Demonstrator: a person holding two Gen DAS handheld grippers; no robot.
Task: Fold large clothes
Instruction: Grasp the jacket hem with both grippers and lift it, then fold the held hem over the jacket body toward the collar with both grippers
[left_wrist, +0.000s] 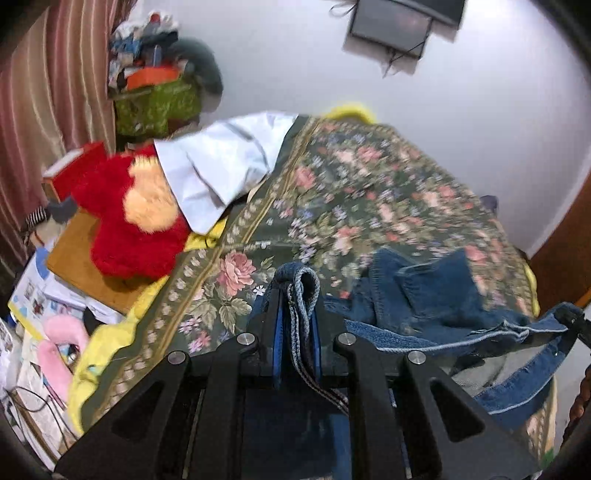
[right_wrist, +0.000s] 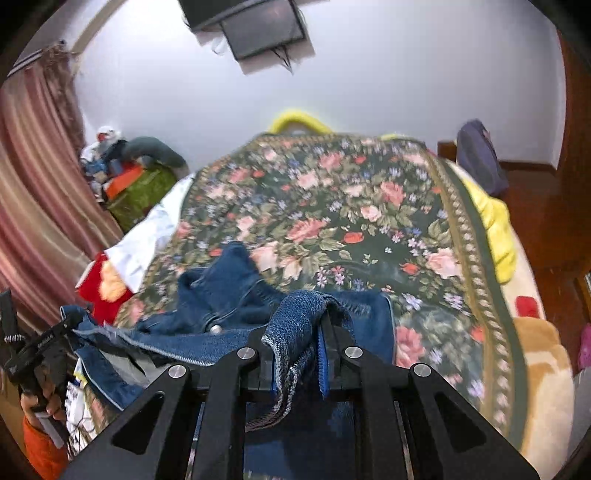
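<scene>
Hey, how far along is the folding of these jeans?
Done: both tongs have gripped denim. The left tongs and right tongs each pinch an edge of the jeans, holding them over the floral bedspread. Left: every fold; the jeans are still bunched.

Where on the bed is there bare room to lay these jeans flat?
The floral bedspread is bare across its middle and far end, between the yellow blanket on the right edge and the white cloth on the left. The left edge is crowded: the red plush toy under that cloth. Both claws grip the jeans.
</scene>
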